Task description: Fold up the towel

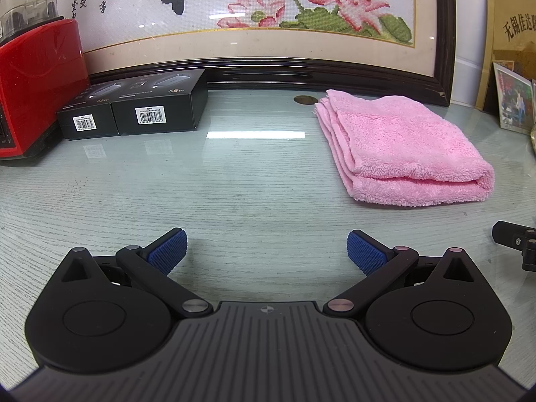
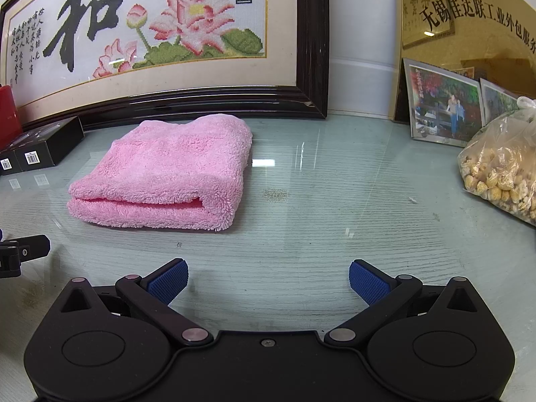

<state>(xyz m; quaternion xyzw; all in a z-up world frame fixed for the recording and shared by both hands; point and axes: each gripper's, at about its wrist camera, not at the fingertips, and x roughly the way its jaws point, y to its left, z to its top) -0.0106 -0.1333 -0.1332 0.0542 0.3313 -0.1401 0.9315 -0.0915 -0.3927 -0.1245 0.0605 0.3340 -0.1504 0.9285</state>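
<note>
Pink towel [image 1: 398,147] sat already folded into a thick stack on the glass tabletop [image 1: 251,184], near the framed picture. Left gripper [image 1: 267,251] and right gripper [image 2: 268,283] were both spread wide, holding nothing. Looked pretty much finished to me.

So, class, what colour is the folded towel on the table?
Pink all over, the towel shows best in the right wrist view.

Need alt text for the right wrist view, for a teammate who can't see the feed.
A pink towel, already folded into a thick stack, lies on the glass table ahead and left of the open, empty right claw. A framed flower picture leans behind it; a bag of snacks and a photo sit at right.
</note>
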